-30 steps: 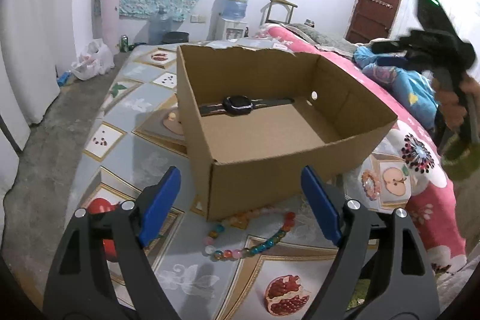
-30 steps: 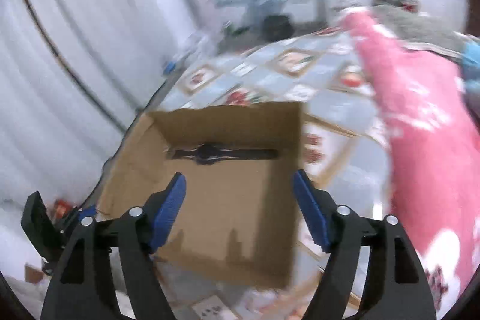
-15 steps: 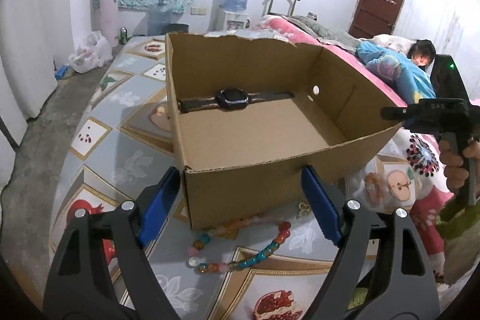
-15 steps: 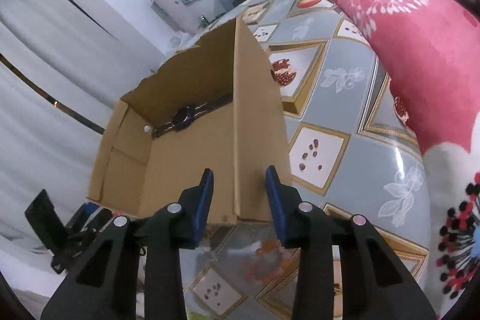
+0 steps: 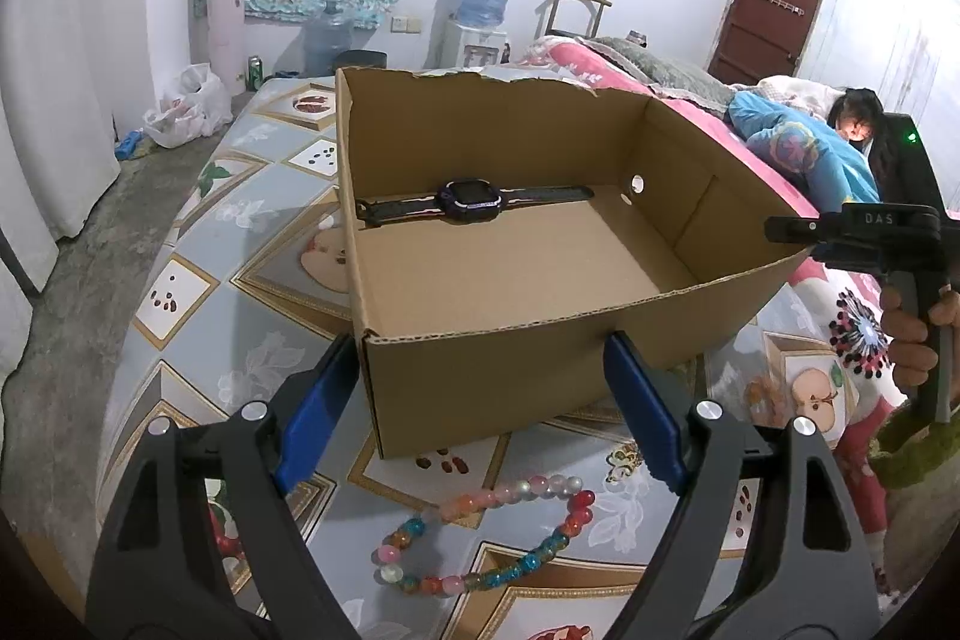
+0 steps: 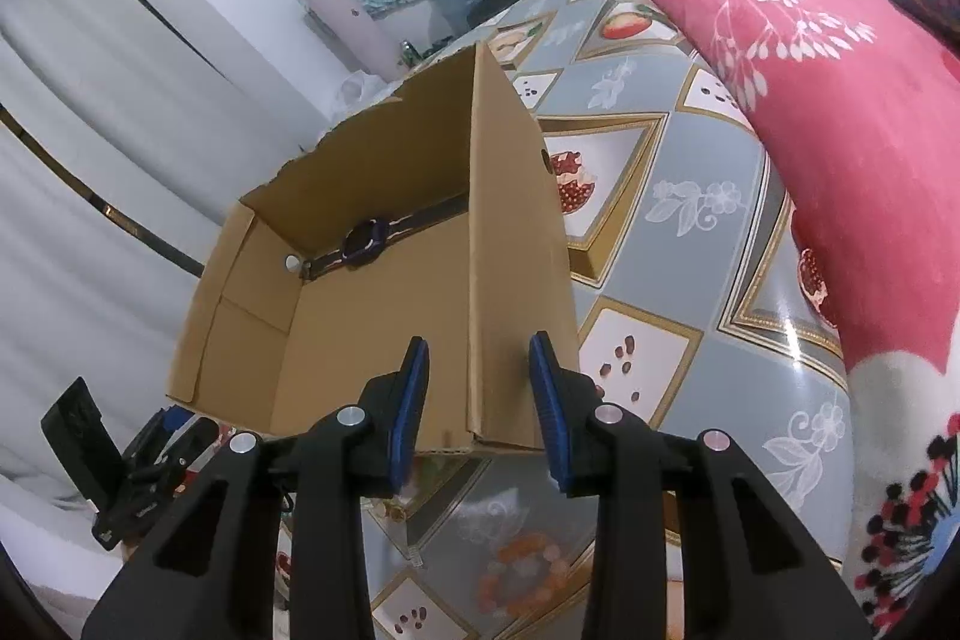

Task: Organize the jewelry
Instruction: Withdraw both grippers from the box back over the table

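From the left wrist view, the left gripper point(image 5: 480, 415) has its claws wide apart, hovering low in front of the cardboard box point(image 5: 510, 370), gripping nothing. At 6 o'clock, between the claws and just in front of the box, a bead bracelet point(image 5: 486, 538) lies on the patterned mat point(image 5: 198, 340). At 12 o'clock a watch point(image 5: 471, 200) rests on the box floor along the far wall. At 3 o'clock the right gripper point(image 6: 477, 403) has its claws partly closed, straddling the near corner of the box's side wall without visibly pinching it, so whether it grips is unclear. A second bracelet point(image 6: 525, 568), orange and blurred, lies on the mat under that gripper.

Judging from this, the step is steadying the box so the beads can go in. Close the right claws squarely on the wall edge, keep the box flat, then lower the left claws over one side of the bead loop, not its hollow middle
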`<state>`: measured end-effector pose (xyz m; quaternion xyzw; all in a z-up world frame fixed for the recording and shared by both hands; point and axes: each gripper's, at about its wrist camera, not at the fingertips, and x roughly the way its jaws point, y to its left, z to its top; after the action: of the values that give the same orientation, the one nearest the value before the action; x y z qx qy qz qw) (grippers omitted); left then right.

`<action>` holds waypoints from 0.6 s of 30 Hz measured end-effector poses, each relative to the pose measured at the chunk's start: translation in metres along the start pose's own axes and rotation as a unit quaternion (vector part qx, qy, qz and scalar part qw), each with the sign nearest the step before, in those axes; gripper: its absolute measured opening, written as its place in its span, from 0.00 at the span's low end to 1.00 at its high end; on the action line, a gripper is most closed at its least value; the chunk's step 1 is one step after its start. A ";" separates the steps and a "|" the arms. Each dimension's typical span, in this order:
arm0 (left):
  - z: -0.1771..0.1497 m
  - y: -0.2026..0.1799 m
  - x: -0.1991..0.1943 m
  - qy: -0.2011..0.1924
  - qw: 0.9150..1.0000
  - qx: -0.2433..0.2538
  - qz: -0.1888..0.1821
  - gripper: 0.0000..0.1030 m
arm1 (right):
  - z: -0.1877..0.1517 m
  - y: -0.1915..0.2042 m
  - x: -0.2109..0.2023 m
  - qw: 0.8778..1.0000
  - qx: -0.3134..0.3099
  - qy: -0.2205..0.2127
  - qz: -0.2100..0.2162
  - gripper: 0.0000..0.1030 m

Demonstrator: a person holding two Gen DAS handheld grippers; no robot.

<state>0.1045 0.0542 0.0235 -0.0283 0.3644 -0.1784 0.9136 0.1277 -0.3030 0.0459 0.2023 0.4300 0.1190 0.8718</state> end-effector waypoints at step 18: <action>-0.071 0.011 -0.024 0.087 0.993 0.002 0.078 0.85 | -0.146 0.080 0.008 0.986 -0.130 0.100 -0.012 0.58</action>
<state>0.0439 0.0784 -0.0149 0.0176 0.4429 -0.1088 0.8897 0.0131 -0.1924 -0.0030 0.0696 0.4979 0.1827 0.8449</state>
